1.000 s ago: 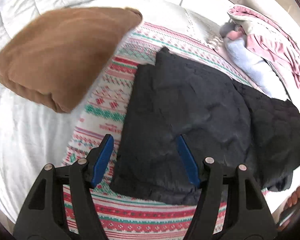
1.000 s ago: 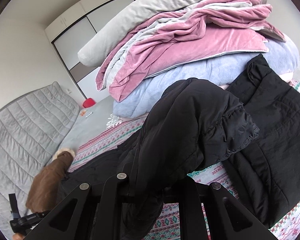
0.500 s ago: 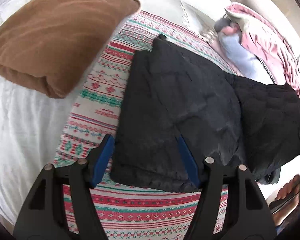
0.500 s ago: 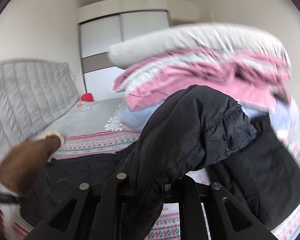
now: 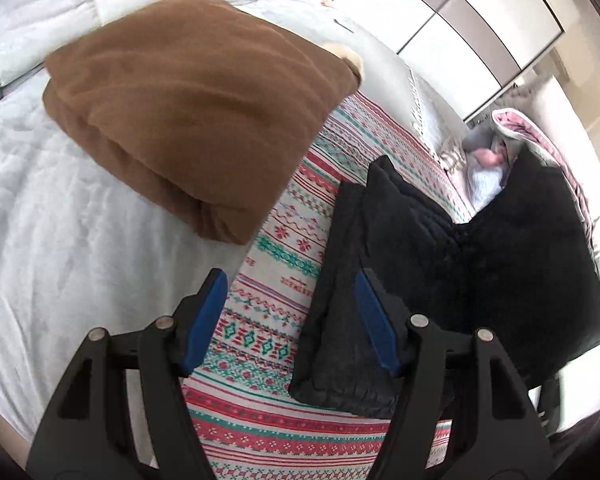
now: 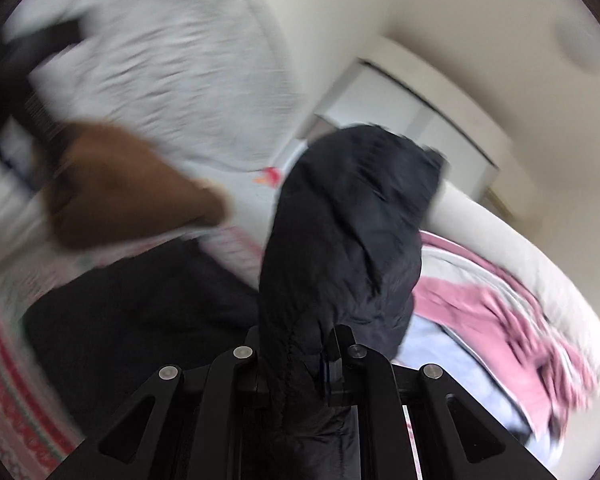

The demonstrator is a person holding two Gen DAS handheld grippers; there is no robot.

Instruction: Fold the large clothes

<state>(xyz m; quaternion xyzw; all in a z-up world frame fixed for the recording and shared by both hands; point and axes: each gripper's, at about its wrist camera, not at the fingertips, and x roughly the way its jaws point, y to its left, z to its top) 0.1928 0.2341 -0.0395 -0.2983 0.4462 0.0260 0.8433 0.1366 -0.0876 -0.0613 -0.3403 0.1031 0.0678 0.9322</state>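
On the patterned blanket (image 5: pixel 260 276) lies the black puffer jacket (image 5: pixel 400 248), beside a brown folded garment (image 5: pixel 188 120). Left hand-held gripper (image 5: pixel 288 304) hangs released above its edge; right hand-held gripper (image 6: pixel 296 344) is clenched on a jacket fold.

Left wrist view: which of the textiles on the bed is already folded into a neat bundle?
The brown blanket, a compact folded bundle on the white quilt. The black jacket is spread on the patterned cover.
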